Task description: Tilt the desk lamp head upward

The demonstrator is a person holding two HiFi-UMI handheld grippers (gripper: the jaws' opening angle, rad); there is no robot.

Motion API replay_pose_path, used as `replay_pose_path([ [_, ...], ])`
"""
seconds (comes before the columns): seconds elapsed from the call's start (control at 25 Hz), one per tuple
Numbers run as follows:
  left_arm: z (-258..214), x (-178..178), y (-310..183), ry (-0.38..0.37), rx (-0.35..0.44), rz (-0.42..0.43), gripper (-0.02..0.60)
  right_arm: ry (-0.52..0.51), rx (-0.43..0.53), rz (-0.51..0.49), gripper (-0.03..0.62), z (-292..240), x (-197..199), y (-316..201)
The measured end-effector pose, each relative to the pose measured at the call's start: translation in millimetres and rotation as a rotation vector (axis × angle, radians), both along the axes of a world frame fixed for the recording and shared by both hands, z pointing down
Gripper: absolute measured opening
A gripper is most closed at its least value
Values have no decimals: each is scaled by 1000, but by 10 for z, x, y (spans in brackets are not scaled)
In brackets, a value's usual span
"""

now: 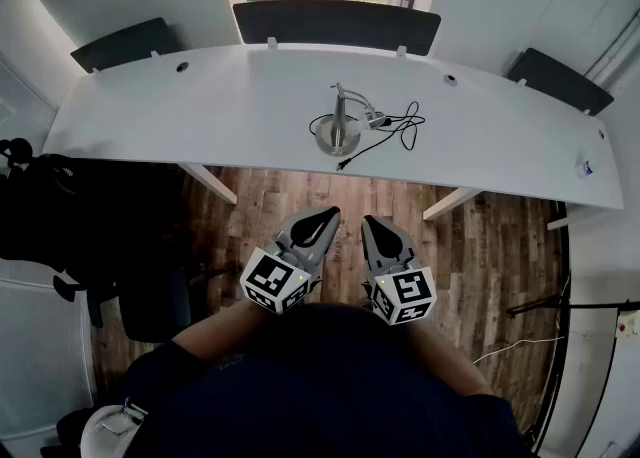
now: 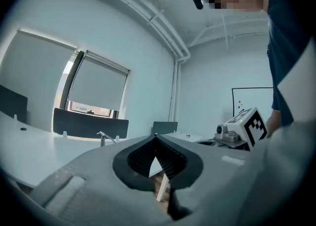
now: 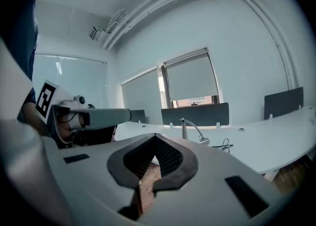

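A silver desk lamp (image 1: 338, 129) stands on a round base near the middle of the white curved desk (image 1: 200, 106). Its thin neck arches over and its small head (image 1: 378, 121) hangs low toward the desktop. A black cable (image 1: 398, 132) loops beside it. My left gripper (image 1: 327, 216) and right gripper (image 1: 373, 222) are side by side over the wooden floor, short of the desk's front edge, both shut and empty. The left gripper view shows the lamp (image 2: 105, 136) far off beyond the shut jaws (image 2: 156, 136). It is also distant (image 3: 193, 129) past the shut jaws (image 3: 155, 135) in the right gripper view.
Dark divider panels (image 1: 335, 24) line the desk's far edge below a window. A black chair and gear (image 1: 45, 208) stand at the left on the floor. A small object (image 1: 586, 169) lies at the desk's right end. White desk legs (image 1: 208, 182) angle down to the floor.
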State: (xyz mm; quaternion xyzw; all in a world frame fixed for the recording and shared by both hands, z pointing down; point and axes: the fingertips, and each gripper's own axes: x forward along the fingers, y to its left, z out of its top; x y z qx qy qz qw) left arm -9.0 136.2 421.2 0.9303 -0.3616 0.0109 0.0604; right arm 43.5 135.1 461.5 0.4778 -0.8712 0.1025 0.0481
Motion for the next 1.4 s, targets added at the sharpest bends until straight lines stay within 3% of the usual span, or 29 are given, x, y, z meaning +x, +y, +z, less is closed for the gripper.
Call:
replay_pose_path([
  [0.56, 6, 172, -23, -10, 9, -29, 0, -3, -4, -37, 6, 11, 143, -24],
  [1.0, 140, 383, -51, -20, 4, -152, 0, 2, 5, -123, 6, 149, 419, -13],
  [1.12, 132, 357, -141, -21, -6, -184, 0, -3, -13, -131, 6, 193, 475, -77],
  [1.4, 149, 248, -668, -6, 11, -170, 0, 45, -4, -96, 6, 245, 469, -611],
])
